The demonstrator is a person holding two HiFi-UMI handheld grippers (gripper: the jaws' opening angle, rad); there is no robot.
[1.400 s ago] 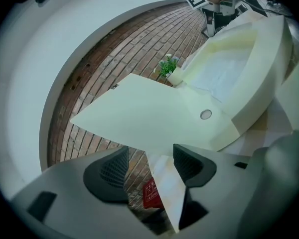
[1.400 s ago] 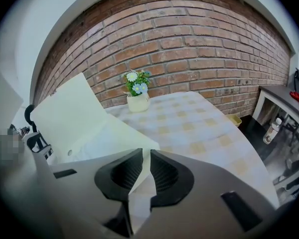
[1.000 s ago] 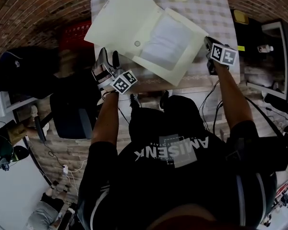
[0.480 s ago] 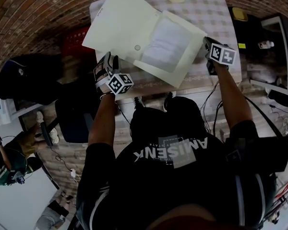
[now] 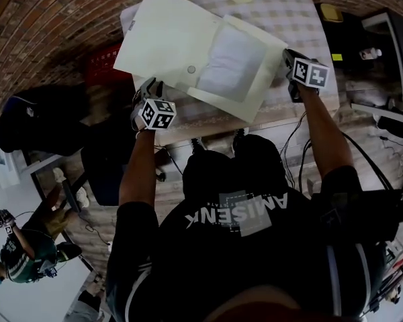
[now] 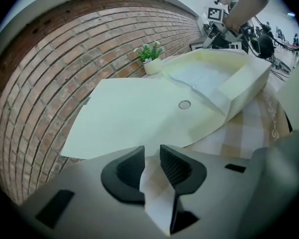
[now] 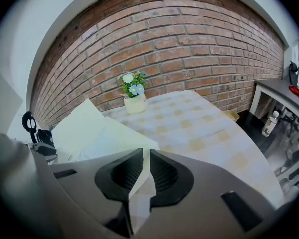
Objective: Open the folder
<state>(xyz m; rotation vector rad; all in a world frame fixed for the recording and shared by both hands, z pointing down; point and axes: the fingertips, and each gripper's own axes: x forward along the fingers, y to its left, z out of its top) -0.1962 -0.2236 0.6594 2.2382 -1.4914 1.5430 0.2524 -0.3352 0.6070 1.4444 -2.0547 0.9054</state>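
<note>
You are holding the left gripper [image 6: 152, 151] at the near left edge of the checked tablecloth [image 6: 249, 128]. Its jaws are closing. A narrow gap is showing between them with only cloth in it, and the tips are sitting just short of the lid's near edge. With the right gripper [image 7: 145, 156] you are pinching the near right corner of the folder [image 5: 252, 96], the jaws standing almost together on it. The folder is lying open on the table. Its lid [image 6: 129, 118] is spreading out to the left, one corner reaching past the table's edge. A round snap [image 6: 184, 104] is showing near the fold, and papers [image 5: 232, 59] are lying in the tray half. Beyond the folder, a small potted plant [image 7: 133, 96] is standing at the far edge, before the brick wall [image 7: 189, 34].
</note>
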